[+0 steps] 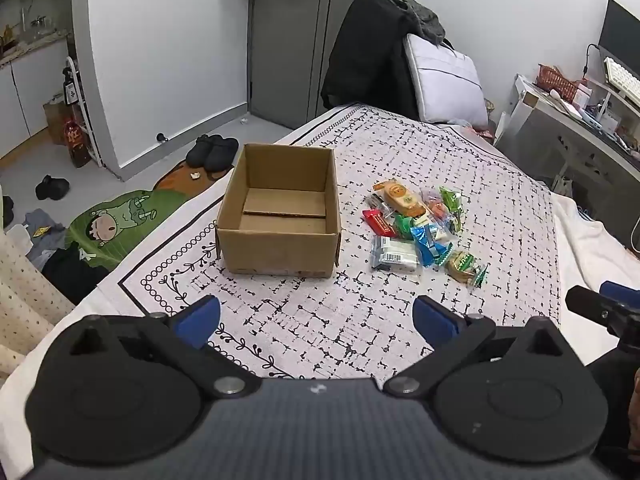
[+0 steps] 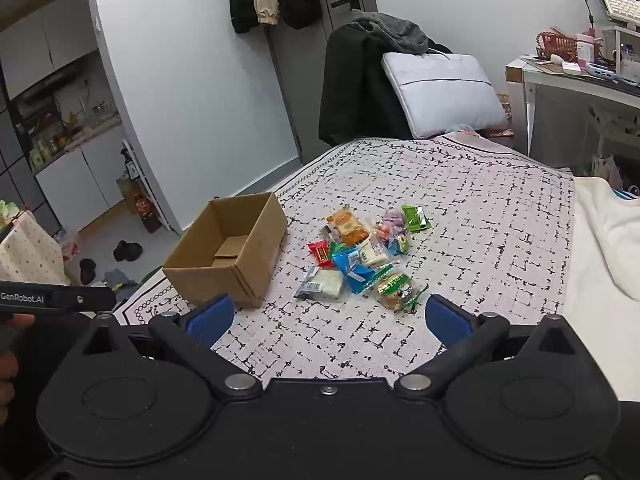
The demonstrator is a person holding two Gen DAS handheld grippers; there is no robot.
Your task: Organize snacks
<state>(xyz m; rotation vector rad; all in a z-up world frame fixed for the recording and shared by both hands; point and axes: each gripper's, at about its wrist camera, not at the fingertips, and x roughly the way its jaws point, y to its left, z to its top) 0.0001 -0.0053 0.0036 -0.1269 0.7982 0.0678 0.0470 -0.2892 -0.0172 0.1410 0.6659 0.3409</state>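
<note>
Left wrist view: the left gripper (image 1: 316, 316) is spread wide and empty above the patterned bed cover (image 1: 400, 320); the open cardboard box (image 1: 280, 236) sits at 12 o'clock with nothing visible inside, the pile of snack packets (image 1: 420, 232) just beside it at 1 o'clock, nothing between. Right wrist view: the right gripper (image 2: 328, 320) is equally wide and empty, snacks (image 2: 368, 256) at 12 o'clock, box (image 2: 232, 256) at 10 o'clock, a pillow (image 2: 444, 92) beyond.

Box (image 1: 278, 216) on bedspread (image 1: 440, 160), snack pile (image 1: 420, 232) just right, pillow (image 1: 444, 80) behind
</note>
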